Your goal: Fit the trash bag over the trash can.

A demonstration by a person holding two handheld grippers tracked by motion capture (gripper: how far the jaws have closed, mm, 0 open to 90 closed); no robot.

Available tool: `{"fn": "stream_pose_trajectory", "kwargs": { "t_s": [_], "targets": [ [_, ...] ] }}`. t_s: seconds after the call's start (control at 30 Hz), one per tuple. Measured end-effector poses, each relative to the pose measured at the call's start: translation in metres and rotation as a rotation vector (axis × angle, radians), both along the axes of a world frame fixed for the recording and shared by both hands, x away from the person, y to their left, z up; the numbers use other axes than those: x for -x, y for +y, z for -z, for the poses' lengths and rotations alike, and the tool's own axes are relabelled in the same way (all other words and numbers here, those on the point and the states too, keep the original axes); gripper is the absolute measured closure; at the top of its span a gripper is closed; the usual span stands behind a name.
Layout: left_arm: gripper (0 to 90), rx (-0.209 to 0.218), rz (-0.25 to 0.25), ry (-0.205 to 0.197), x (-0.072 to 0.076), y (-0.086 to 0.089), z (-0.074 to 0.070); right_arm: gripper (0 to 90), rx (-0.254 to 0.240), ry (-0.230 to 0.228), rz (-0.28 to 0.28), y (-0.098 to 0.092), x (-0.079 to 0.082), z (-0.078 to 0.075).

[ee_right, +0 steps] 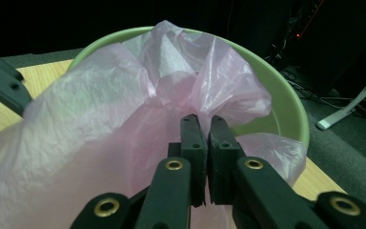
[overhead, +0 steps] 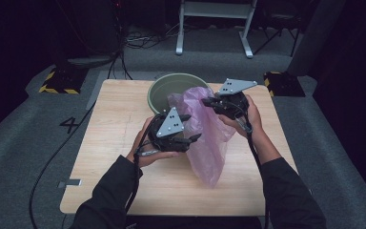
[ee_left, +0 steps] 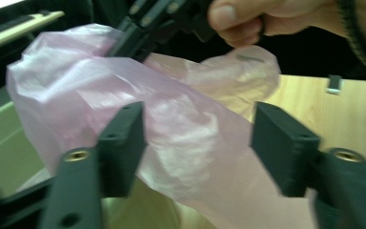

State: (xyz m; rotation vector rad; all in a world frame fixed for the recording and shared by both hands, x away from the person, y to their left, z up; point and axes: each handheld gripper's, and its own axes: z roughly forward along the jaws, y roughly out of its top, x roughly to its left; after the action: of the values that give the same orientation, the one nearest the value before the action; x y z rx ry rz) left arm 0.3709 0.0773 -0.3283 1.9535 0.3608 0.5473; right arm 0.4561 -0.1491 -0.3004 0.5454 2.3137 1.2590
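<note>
High view, "4" (overhead: 70, 125) on floor, right gripper (overhead: 208, 101) pinching pink bag (overhead: 205, 143), left gripper (overhead: 190, 128) released

A fixed high view looks forward and down over the table (overhead: 124, 181), while each gripper view rides close behind its own jaws, the left facing the pink bag (ee_left: 171, 124) and opposite hand, the right facing the bag (ee_right: 100, 119) and green tub (ee_right: 286, 109) beyond.
</note>
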Motion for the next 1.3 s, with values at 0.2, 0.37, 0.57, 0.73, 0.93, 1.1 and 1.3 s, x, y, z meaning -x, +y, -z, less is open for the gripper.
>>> {"fn": "stream_pose_trajectory", "kwargs": {
  "t_s": [0.2,0.37,0.57,0.73,0.93,1.1,1.3],
  "targets": [
    [72.5,-0.040,-0.045,-0.042,-0.007,-0.001,0.000,81.9,0.002,-0.003,0.004,-0.004,0.001,0.000],
    [89.7,-0.058,-0.064,-0.048,-0.015,0.000,0.001,69.8,-0.005,0.002,0.003,-0.007,0.001,0.001],
    [89.9,-0.060,-0.119,-0.038,-0.025,0.006,0.001,49.9,-0.010,0.002,0.019,-0.014,0.001,0.000],
    [90.0,-0.072,-0.191,-0.024,-0.034,0.017,-0.002,26.9,-0.003,0.010,0.029,-0.025,0.003,-0.003],
    [90.0,-0.076,-0.245,0.011,-0.047,0.028,0.000,23.8,-0.009,-0.022,0.008,-0.038,0.008,-0.009],
    [90.0,-0.074,-0.280,0.031,-0.055,0.038,0.001,24.2,-0.056,-0.027,-0.024,-0.053,0.019,-0.011],
    [90.0,-0.066,-0.276,0.063,-0.061,0.044,0.004,23.7,-0.086,-0.014,-0.117,-0.072,0.035,-0.001]
  ]
}}
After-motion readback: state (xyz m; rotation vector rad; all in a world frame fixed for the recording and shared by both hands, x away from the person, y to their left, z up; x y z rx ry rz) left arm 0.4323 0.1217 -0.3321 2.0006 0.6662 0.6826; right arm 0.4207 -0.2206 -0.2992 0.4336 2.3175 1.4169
